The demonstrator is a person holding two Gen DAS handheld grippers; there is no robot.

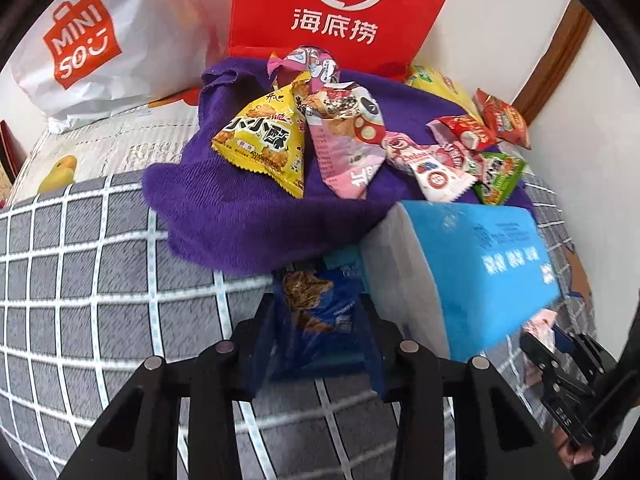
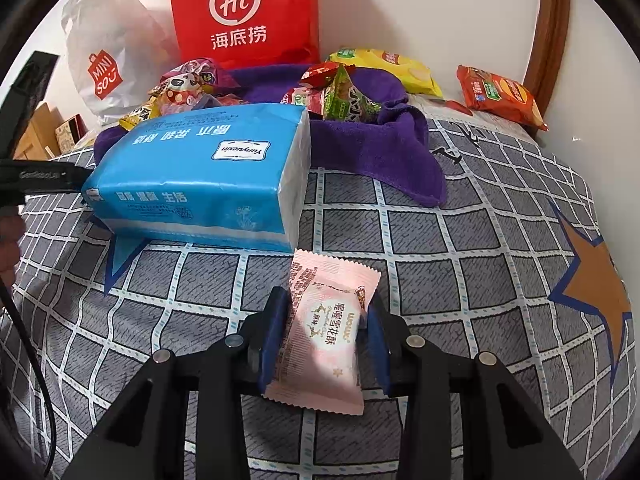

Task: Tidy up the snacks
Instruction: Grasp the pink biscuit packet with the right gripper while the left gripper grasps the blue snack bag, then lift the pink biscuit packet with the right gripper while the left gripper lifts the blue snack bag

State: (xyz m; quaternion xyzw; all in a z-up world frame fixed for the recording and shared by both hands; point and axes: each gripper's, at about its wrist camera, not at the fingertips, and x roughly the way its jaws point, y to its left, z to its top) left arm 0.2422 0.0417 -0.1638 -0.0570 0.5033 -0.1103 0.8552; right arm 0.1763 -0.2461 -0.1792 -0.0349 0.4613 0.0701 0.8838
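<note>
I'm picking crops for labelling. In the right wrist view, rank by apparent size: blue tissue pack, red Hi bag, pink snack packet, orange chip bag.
1. blue tissue pack
2. red Hi bag, cut off at the top edge
3. pink snack packet, enlarged by nearness to the camera
4. orange chip bag, far back

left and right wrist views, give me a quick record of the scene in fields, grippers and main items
left gripper: shut on blue snack packet
right gripper: shut on pink snack packet
surface: grey checked bedcover
beside grippers: blue tissue pack, lying on the bedcover
snack pile: mixed packets on purple towel, yellow triangular packet in front
backdrop: red paper bag, white Miniso bag
apart from pile: orange packet by the wall
</note>
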